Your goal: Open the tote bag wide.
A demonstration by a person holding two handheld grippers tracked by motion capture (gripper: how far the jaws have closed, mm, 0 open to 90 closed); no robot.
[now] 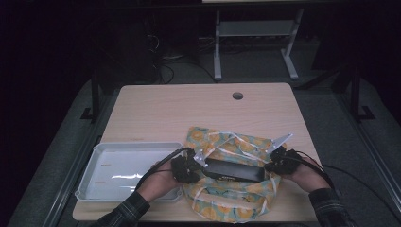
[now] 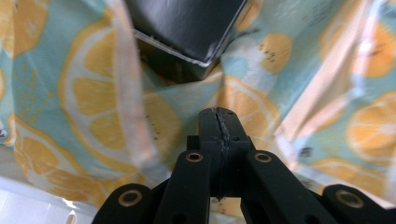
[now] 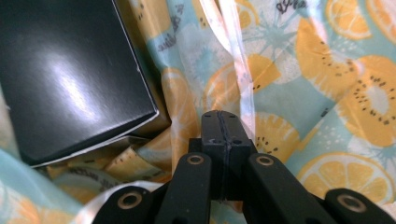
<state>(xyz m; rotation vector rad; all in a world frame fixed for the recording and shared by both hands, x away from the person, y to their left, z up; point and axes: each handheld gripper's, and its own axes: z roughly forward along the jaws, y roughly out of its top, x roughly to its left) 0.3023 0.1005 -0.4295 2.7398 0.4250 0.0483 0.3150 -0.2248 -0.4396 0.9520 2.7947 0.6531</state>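
High view, table: a light wooden table (image 1: 161,111) with a round cable hole (image 1: 237,96) near its far edge.
High view, tray: a white plastic tray (image 1: 106,158) lies at the near left of the table, just beside the bag.
High view, bag: a fruit-print bag (image 1: 236,198) in teal and orange lies at the near middle, crumpled, with pale handles.
High view, box: a long black box (image 1: 234,170) lies across the bag's middle, between the two grippers.
High view, left gripper: the left gripper (image 1: 187,168) sits at the box's left end, held by the left hand (image 1: 156,182) in a plaid sleeve.
High view, right gripper: the right gripper (image 1: 279,163) sits at the box's right end, held by the right hand (image 1: 305,177).
Left gripper view, tool: the jaws of the left gripper (image 2: 218,112) are pressed together; whether bag fabric is pinched between them I cannot tell.
Left gripper view, box: a corner of the black box (image 2: 187,28) lies just beyond the tips, on the lemon-slice fabric.
Right gripper view, tool: the jaws of the right gripper (image 3: 220,114) meet tip to tip, right against a pale handle strap (image 3: 236,56); any grip on it is unclear.
Right gripper view, box: the glossy black box (image 3: 70,74) lies up and to the left, resting on the bag.
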